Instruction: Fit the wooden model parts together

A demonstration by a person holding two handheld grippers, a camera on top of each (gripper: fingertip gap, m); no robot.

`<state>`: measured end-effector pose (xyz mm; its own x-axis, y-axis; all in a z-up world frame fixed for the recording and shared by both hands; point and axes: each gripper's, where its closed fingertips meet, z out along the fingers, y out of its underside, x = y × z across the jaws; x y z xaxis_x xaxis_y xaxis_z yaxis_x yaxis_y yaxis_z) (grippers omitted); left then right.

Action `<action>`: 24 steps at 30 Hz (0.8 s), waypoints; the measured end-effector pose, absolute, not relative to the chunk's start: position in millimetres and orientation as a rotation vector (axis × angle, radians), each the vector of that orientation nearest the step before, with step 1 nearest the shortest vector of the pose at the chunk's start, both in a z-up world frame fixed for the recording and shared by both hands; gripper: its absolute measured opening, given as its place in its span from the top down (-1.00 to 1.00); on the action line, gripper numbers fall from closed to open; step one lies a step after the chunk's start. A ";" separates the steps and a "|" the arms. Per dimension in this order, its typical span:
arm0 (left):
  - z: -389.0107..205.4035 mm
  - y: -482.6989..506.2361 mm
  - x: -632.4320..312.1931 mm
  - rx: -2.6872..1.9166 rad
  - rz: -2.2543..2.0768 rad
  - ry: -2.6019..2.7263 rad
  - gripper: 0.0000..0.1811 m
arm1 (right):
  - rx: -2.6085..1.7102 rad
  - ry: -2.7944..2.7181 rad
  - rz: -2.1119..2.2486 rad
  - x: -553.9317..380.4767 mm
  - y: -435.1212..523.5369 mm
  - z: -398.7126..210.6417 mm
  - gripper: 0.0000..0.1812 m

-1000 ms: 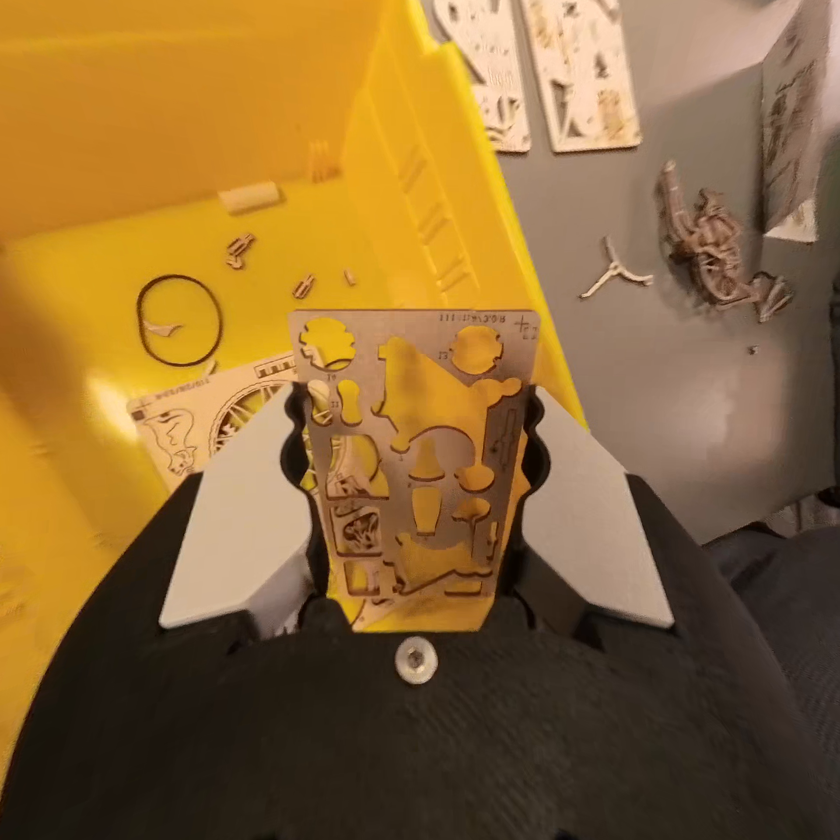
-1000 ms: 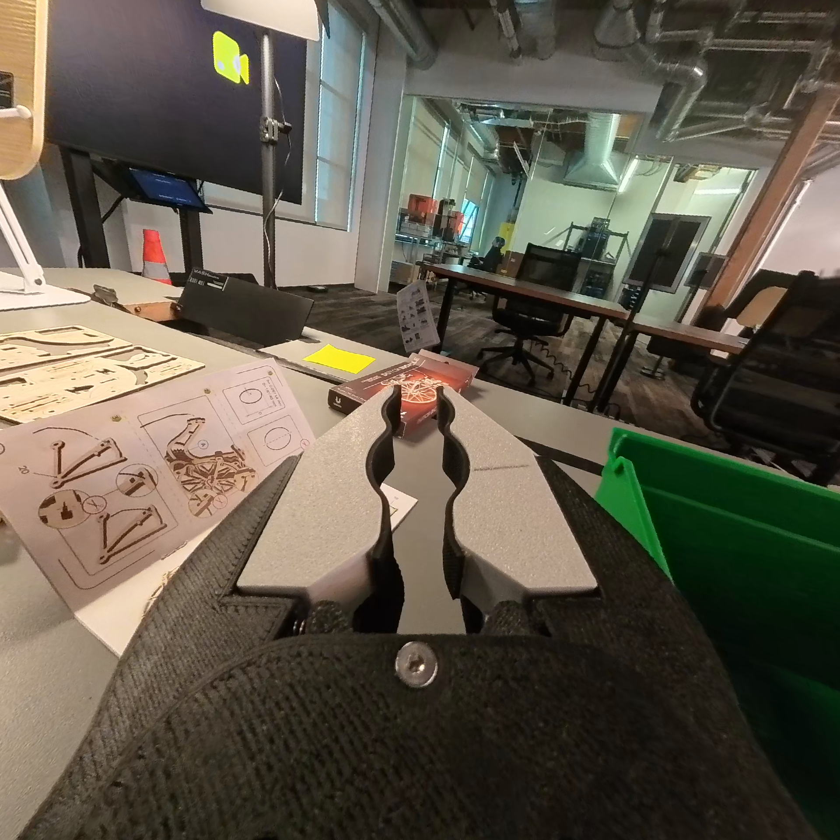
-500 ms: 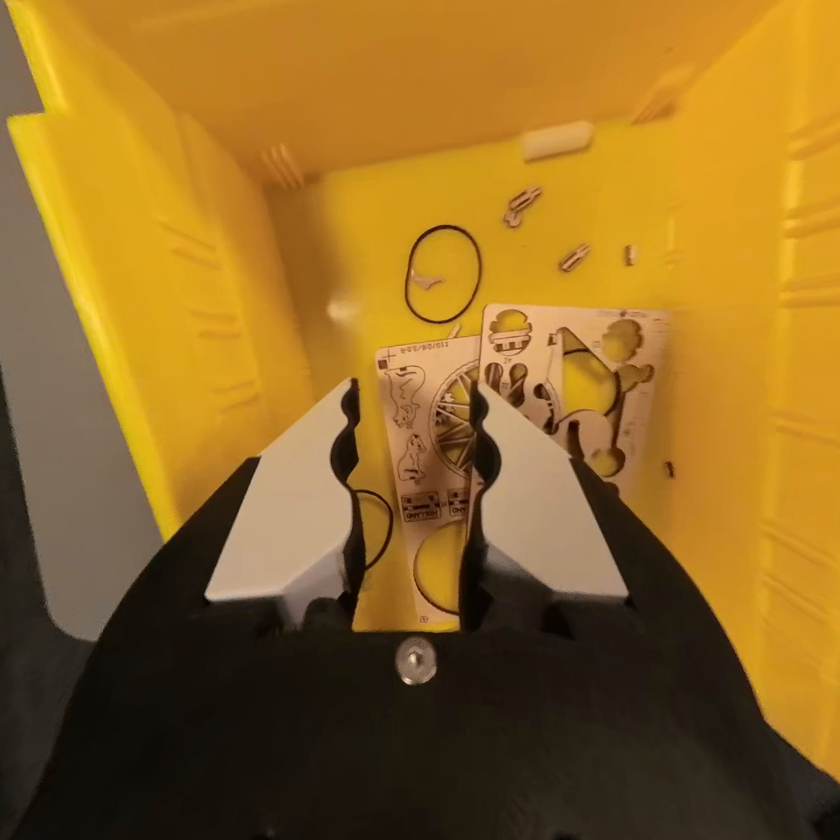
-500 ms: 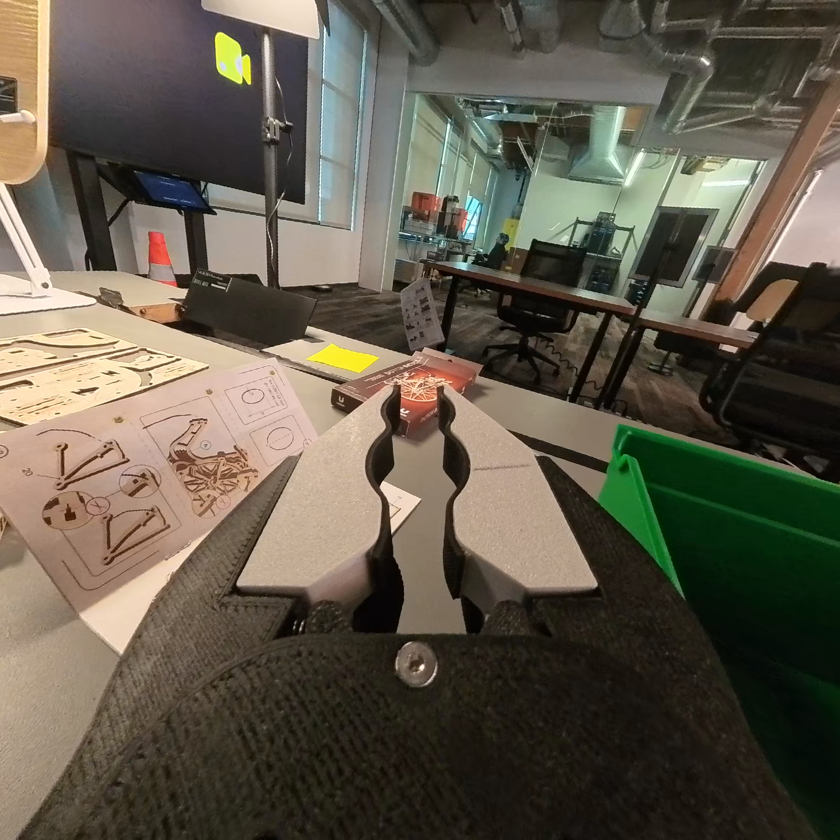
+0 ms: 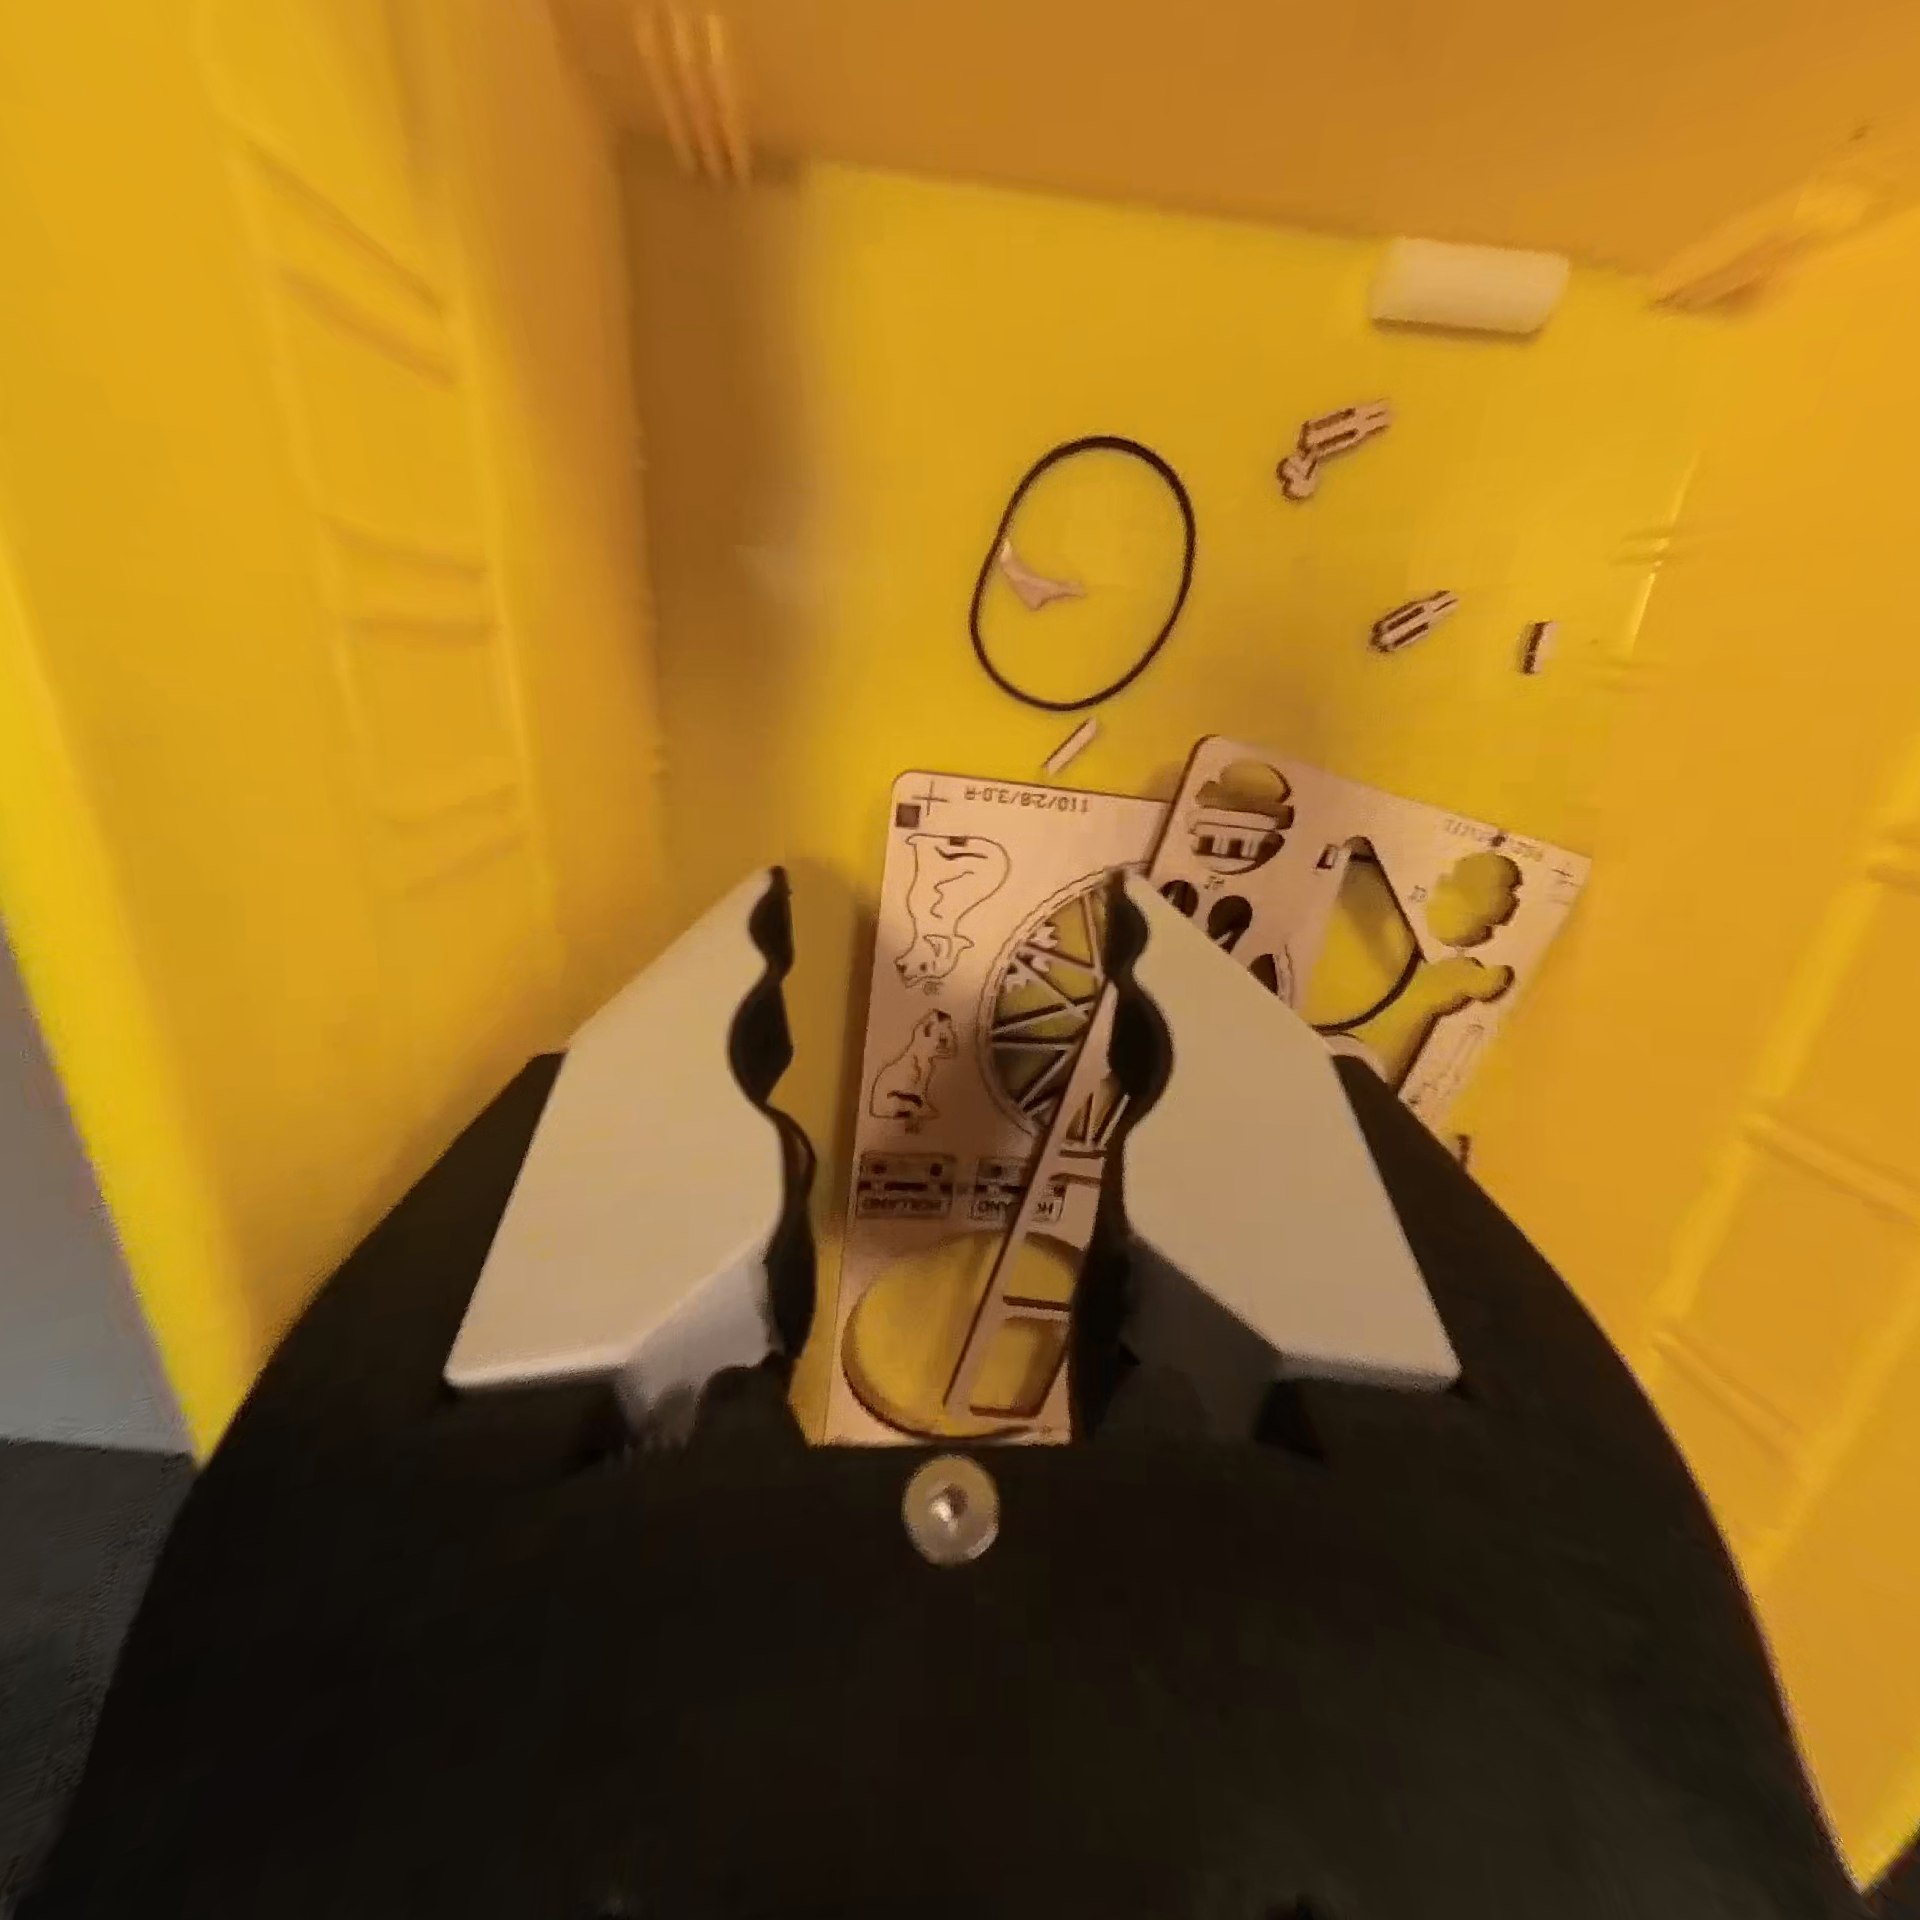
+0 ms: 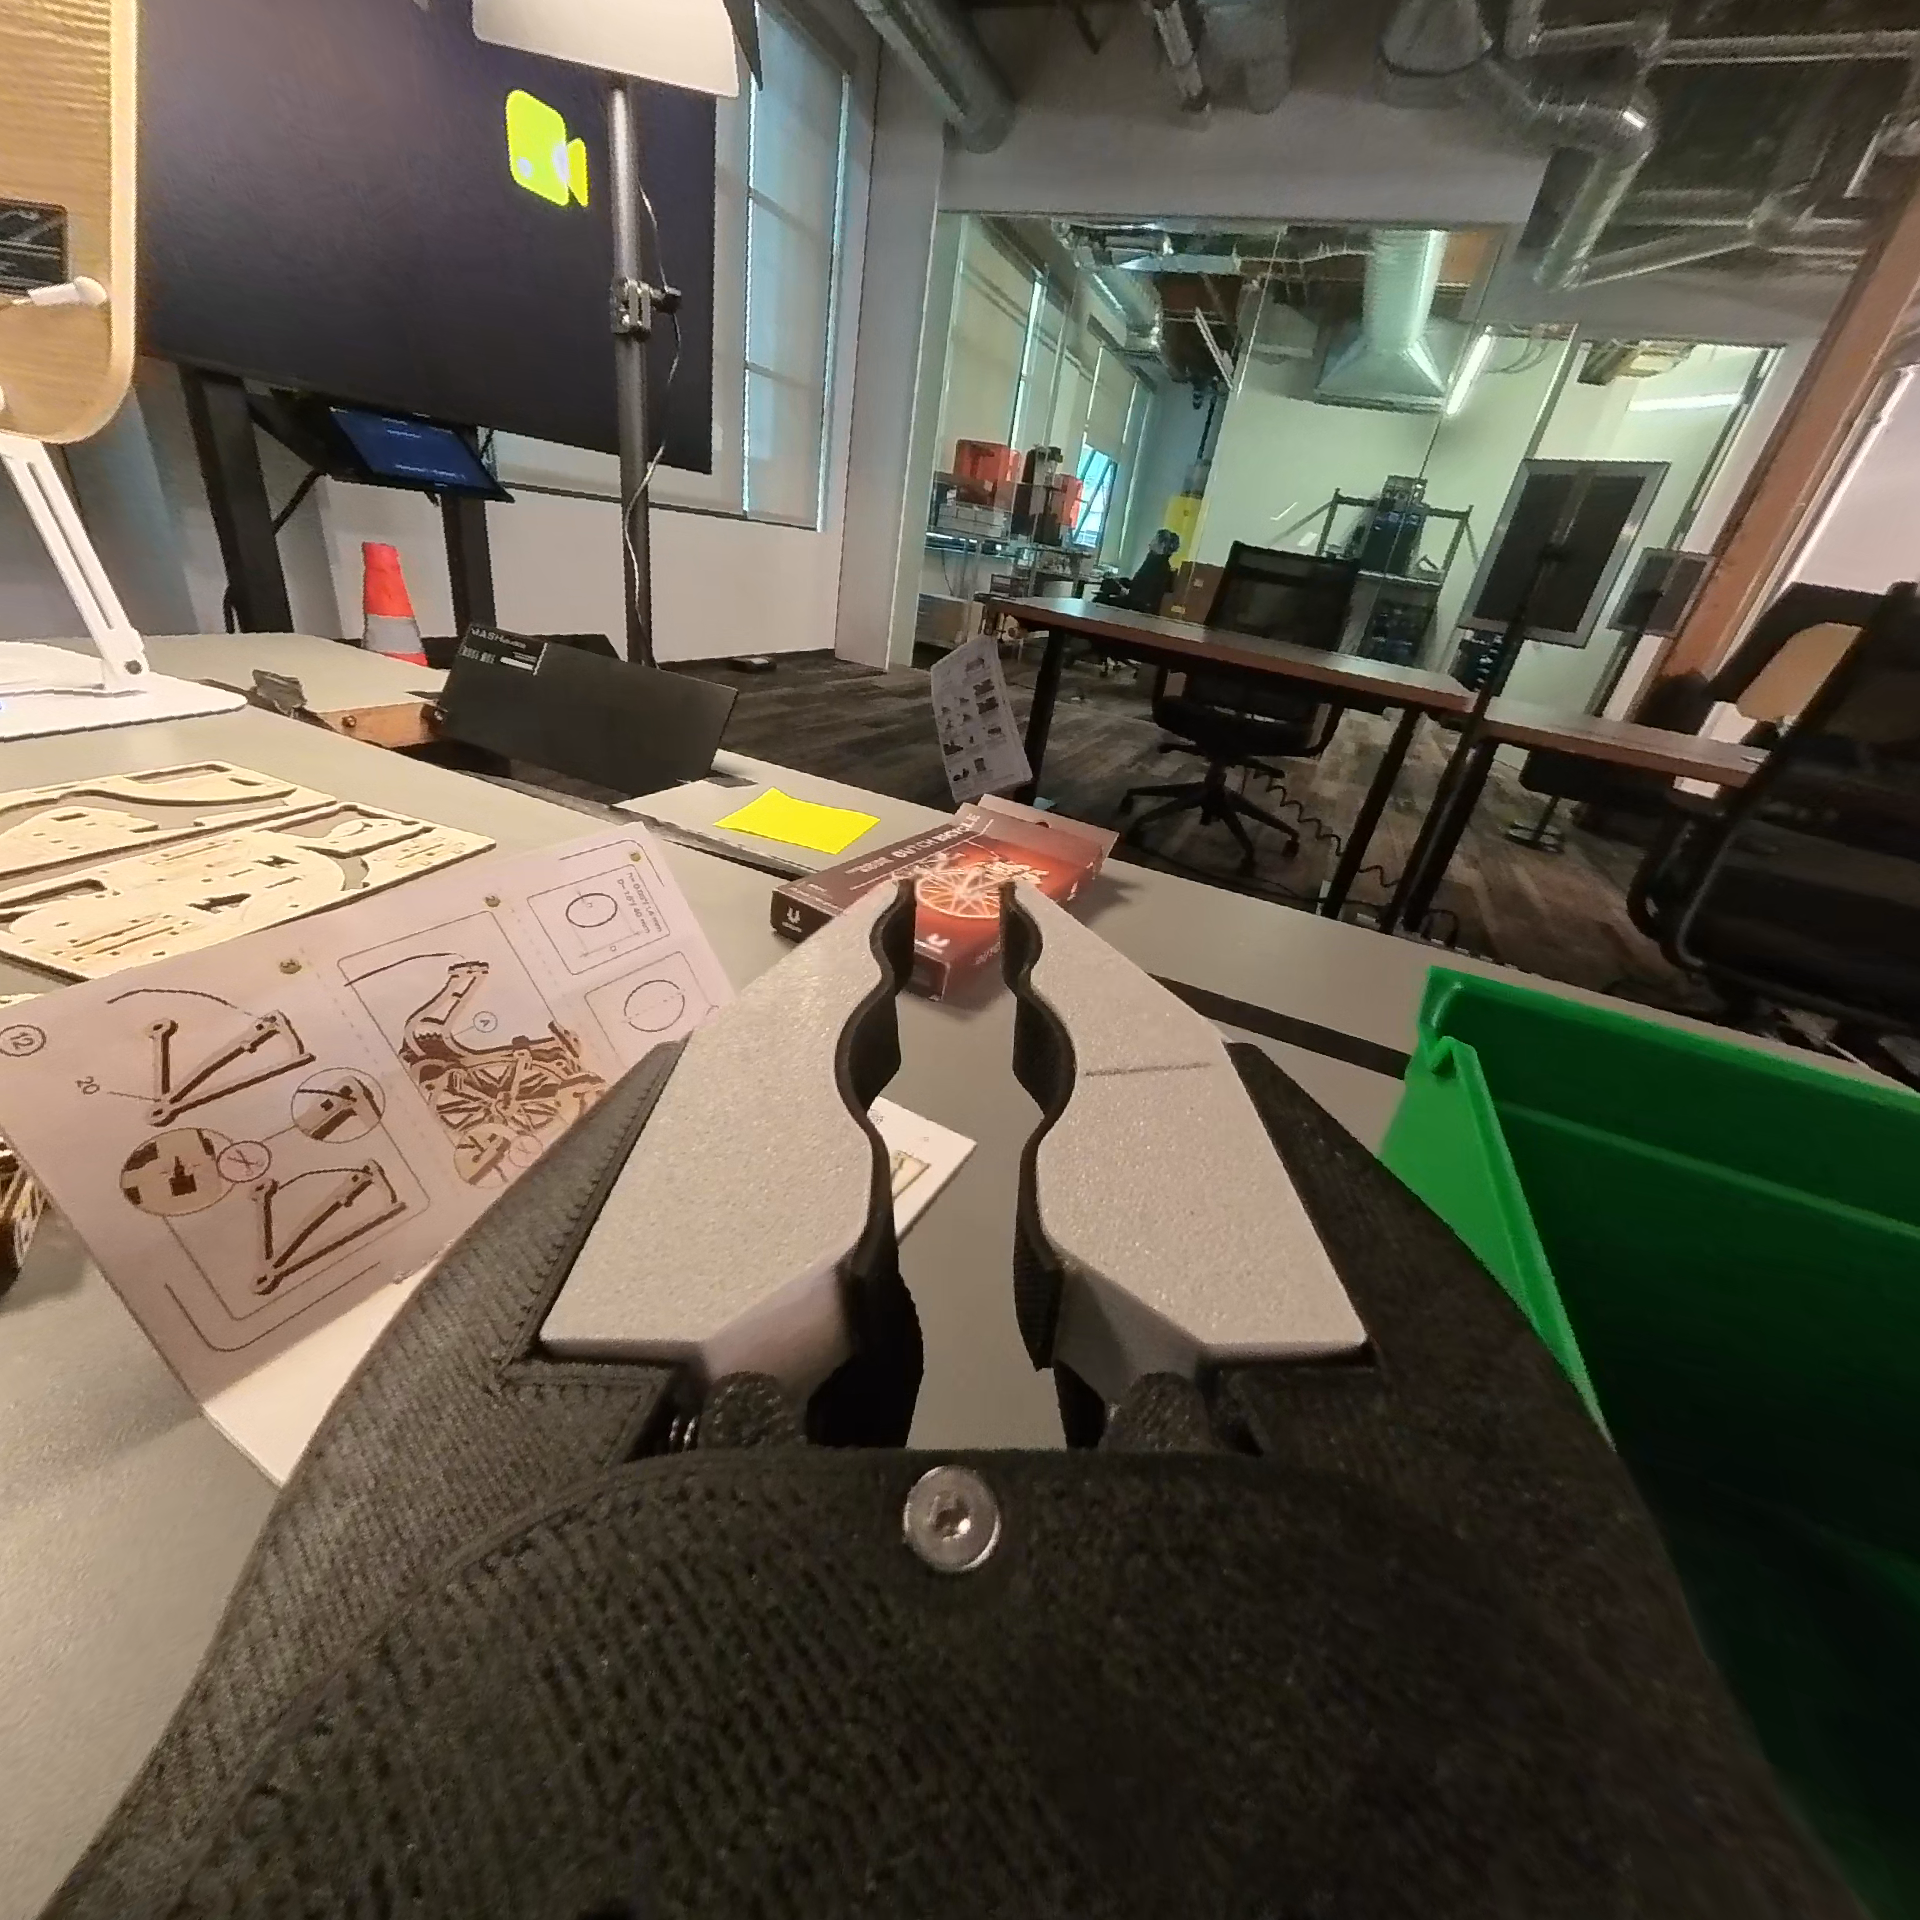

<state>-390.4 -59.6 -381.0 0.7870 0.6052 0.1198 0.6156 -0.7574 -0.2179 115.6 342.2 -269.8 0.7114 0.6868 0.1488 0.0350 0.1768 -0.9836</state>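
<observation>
In the left wrist view my left gripper [image 5: 948,888] is open and empty, reaching down into a yellow bin [image 5: 312,623]. Two flat wooden part sheets lie on the bin floor below it. One sheet with a wheel outline [image 5: 935,987] shows between the fingers. A sheet with many cut-out holes [image 5: 1455,935] lies partly over it to the right. In the right wrist view my right gripper [image 6: 956,906] hovers over the grey table [image 6: 104,1558]. Its fingers stand a narrow gap apart with nothing between them.
In the bin lie a black rubber ring [image 5: 1101,445], small loose wooden pieces [image 5: 1335,436] and a white block [image 5: 1470,283]. On the table are an instruction sheet [image 6: 343,1091], wooden sheets [image 6: 208,862], a red-brown box [image 6: 966,883], a yellow note [image 6: 795,821] and a green bin [image 6: 1662,1195]. There is about 65 cm between the tips of the two grippers.
My left gripper held the cut-out wooden sheet a second ago. It has let go, and the sheet now lies in the yellow bin. The gripper has moved deeper into the bin. The right gripper has not moved.
</observation>
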 end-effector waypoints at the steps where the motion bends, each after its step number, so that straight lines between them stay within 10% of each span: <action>1: -379.6 -59.9 -388.2 -2.716 -0.112 -0.954 0.52 | -1.332 -0.672 0.518 115.1 342.2 -270.2 0.85; 7: -361.2 -54.6 -364.5 -2.620 -0.456 -0.903 0.91 | -1.341 -0.674 0.532 114.0 342.9 -271.8 0.84; 24: -190.7 -41.4 -370.5 -2.065 -0.104 -0.514 0.98 | -1.345 -0.675 0.533 114.1 343.9 -272.9 0.83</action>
